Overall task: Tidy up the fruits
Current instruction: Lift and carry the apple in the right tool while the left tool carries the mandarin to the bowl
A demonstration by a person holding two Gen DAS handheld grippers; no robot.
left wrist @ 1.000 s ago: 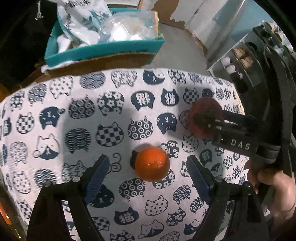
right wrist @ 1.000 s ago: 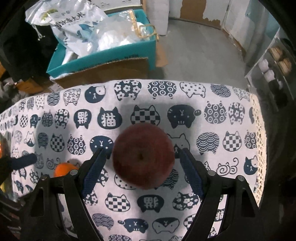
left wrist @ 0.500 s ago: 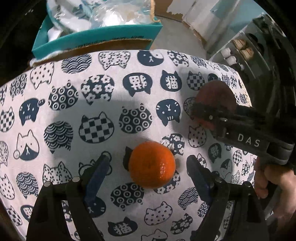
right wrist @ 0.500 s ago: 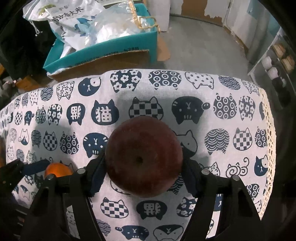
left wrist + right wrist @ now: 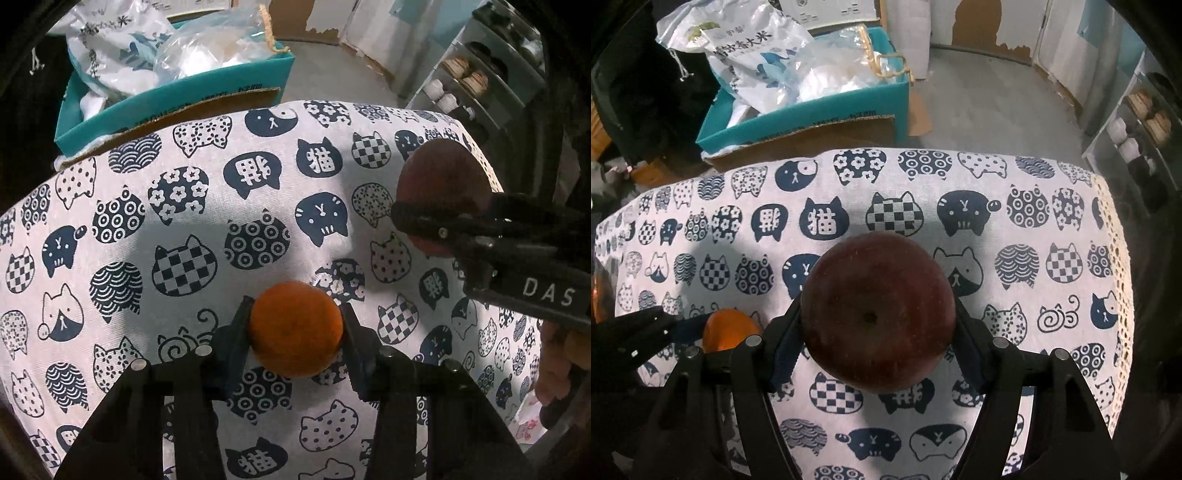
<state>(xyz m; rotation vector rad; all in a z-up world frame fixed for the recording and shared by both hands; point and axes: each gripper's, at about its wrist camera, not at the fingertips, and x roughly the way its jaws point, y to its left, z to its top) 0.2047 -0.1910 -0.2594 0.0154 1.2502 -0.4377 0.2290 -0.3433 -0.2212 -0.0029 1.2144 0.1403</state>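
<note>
left gripper (image 5: pixel 295 328) clamped on orange (image 5: pixel 295 326), right gripper (image 5: pixel 877 319) clamped on apple (image 5: pixel 877 317)

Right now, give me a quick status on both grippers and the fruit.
Left hand-held gripper shut on orange. Right hand-held gripper shut on apple. Both over the cat-print cloth; nothing blocking.

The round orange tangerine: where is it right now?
The round orange tangerine sits low and centre in the left wrist view, clamped between the left gripper fingers over the cat-print tablecloth, left of the dark red apple.
</note>
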